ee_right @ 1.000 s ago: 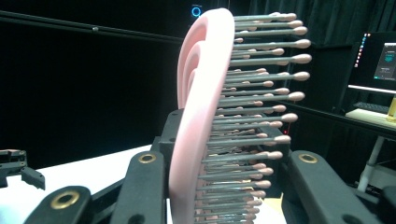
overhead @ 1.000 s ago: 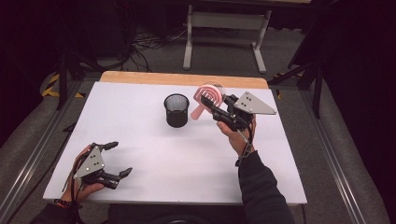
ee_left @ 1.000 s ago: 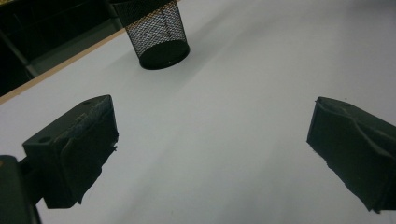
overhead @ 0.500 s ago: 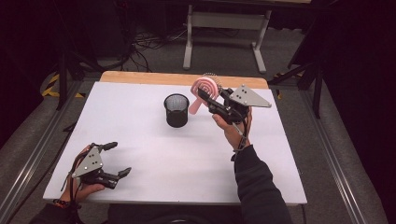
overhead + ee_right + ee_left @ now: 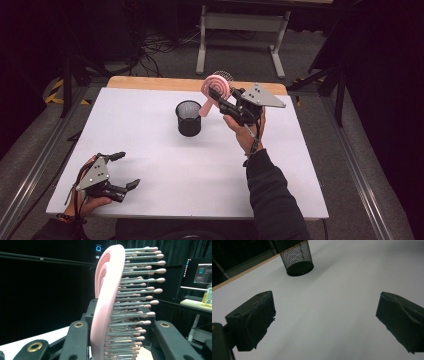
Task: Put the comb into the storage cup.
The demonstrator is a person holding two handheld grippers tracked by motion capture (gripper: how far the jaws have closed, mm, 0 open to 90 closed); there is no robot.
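We grip the pink hairbrush (image 5: 216, 88) in the right gripper (image 5: 223, 100), handle tipped toward the mesh cup (image 5: 189, 118), probably to drop it in; the left gripper (image 5: 122, 170) rests with jaws apart at the tabletop's (image 5: 150, 165) near-left corner.

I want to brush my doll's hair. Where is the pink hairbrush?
In the high view the pink hairbrush is up in the air, held by the right tool near the table's far edge, just right of the black mesh cup.

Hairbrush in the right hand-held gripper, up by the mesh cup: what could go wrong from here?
1. The right hand-held gripper grips the pink hairbrush by its bristled head; the brush may twist or slip.
2. The handle hangs tilted just beside the black mesh cup; lowering it off-centre could catch the rim and tip the cup.
3. The left hand-held gripper sits open far from the cup and can't steady it.
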